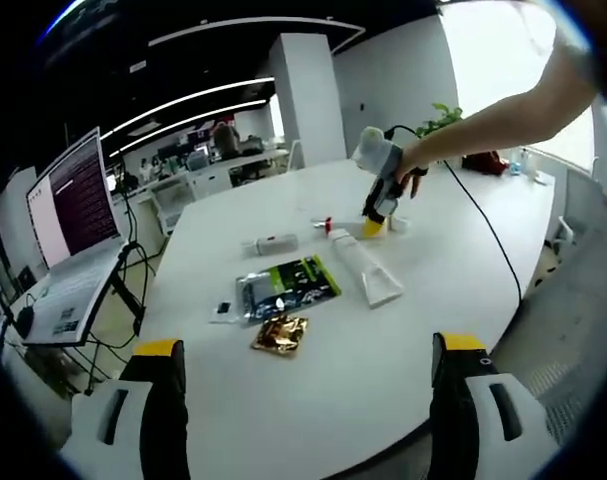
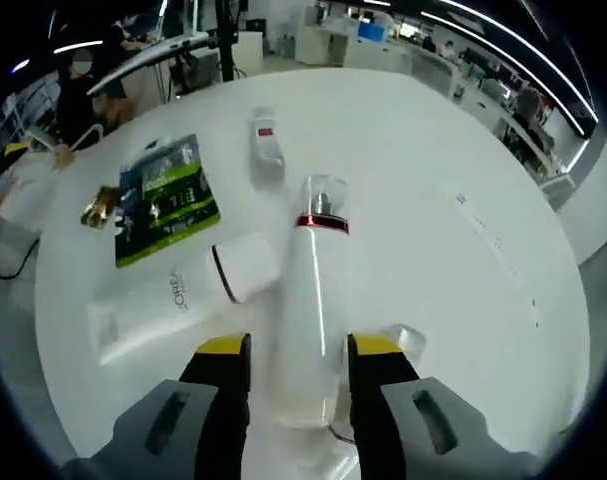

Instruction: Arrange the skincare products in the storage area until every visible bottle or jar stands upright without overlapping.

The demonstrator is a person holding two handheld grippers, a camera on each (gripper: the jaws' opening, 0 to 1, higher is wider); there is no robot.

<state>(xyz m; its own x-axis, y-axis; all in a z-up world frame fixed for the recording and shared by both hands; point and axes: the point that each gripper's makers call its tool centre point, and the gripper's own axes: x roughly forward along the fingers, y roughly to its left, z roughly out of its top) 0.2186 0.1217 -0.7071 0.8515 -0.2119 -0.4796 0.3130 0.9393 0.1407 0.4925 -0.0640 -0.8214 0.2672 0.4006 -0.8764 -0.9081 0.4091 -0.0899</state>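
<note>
Left gripper view: the left gripper (image 1: pixel 308 375) hovers with its yellow-tipped jaws spread wide, holding nothing, above the near edge of a round white bench (image 1: pixel 463 270). Just ahead of it lie a crumpled gold foil wrapper (image 1: pixel 280 333) and a silver-and-green sachet (image 1: pixel 285 287). Farther ahead and to the right lies a flat white tube (image 1: pixel 365 265), and beyond the sachet a small white bottle (image 1: pixel 271 243) on its side. At the far side, a person's hand brings the right gripper (image 1: pixel 376 222) down to the bench. An open laptop (image 1: pixel 68 225) stands off to the left.

Right gripper view: the right gripper (image 2: pixel 298 352) straddles a tall white bottle with a red band and clear cap (image 2: pixel 310 310), lying flat and pointing away; whether the jaws press it I cannot tell. The tube lies touching the bottle's left; the sachet is farther left.
</note>
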